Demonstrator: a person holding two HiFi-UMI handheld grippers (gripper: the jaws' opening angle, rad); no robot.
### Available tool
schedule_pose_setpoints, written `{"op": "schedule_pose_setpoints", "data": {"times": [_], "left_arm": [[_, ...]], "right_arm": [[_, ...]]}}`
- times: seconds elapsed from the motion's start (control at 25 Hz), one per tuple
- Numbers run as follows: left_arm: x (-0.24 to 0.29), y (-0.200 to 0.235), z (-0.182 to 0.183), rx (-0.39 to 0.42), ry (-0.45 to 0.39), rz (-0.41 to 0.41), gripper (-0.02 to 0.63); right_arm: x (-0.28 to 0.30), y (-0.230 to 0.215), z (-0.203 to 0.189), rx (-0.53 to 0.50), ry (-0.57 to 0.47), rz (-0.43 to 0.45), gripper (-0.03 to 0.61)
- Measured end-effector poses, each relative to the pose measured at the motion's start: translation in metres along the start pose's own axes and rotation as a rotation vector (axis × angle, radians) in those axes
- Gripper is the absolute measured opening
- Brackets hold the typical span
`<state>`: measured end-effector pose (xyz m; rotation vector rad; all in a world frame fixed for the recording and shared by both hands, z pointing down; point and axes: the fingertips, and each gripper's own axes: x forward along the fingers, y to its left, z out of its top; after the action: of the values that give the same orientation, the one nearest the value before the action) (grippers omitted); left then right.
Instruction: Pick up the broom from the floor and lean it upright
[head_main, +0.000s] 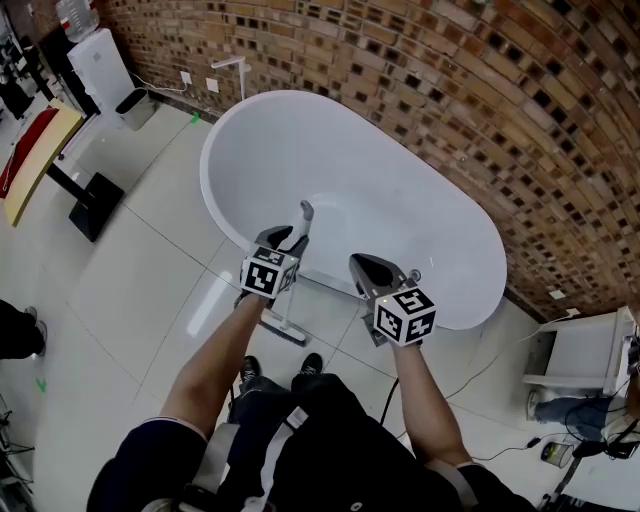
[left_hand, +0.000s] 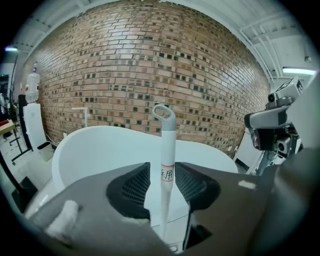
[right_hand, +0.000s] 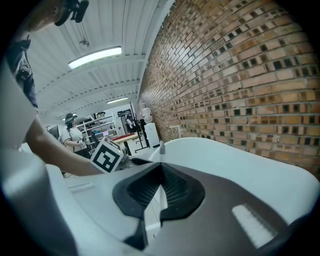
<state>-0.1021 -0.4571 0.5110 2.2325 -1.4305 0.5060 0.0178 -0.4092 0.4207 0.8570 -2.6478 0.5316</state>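
The broom stands upright, its white handle (head_main: 301, 236) leaning on the rim of the white bathtub (head_main: 230, 130) and its head (head_main: 284, 327) on the floor tiles. My left gripper (head_main: 286, 242) is open around the handle (left_hand: 167, 150); a gap shows on each side between pad and handle. The handle's grey loop end (left_hand: 164, 114) rises above the jaws. My right gripper (head_main: 366, 268) hangs just right of the broom, over the tub's near rim, shut and empty (right_hand: 160, 167). Beyond its jaws I see the handle's grey tip (right_hand: 161, 147) and the left gripper's marker cube (right_hand: 106, 156).
A brick wall (head_main: 480, 90) curves behind the tub. A water dispenser (head_main: 105, 62) and a table (head_main: 35, 160) stand at far left, a white cabinet (head_main: 580, 360) at right with cables on the floor. A person (right_hand: 74, 134) stands in the distance.
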Motion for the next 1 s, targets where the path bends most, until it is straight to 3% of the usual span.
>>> {"op": "schedule_pose_setpoints", "data": {"times": [0.32,0.48,0.6,0.84,1.0], "left_arm": [[-0.059,-0.018,0.018,-0.037,-0.081,-0.098,0.144],[-0.092,-0.033,0.032,0.000,-0.132,-0.148,0.037],[-0.116,-0.041,0.042,0.032,-0.160,-0.176,0.002],[-0.152,-0.054,0.059,0.023,-0.197,-0.245,0.000],[-0.169,-0.063,0.073,0.034,-0.217,-0.264,0.000]], "right_arm": [[0.001,0.011,0.002,0.057,-0.038,-0.052,0.005],[-0.003,0.026,-0.001,0.088,-0.059,-0.075,0.005],[-0.008,0.043,0.006,0.097,-0.097,-0.089,0.005],[-0.021,0.072,0.034,0.106,-0.193,-0.116,0.005],[-0.028,0.093,0.059,0.057,-0.242,-0.111,0.005]]}}
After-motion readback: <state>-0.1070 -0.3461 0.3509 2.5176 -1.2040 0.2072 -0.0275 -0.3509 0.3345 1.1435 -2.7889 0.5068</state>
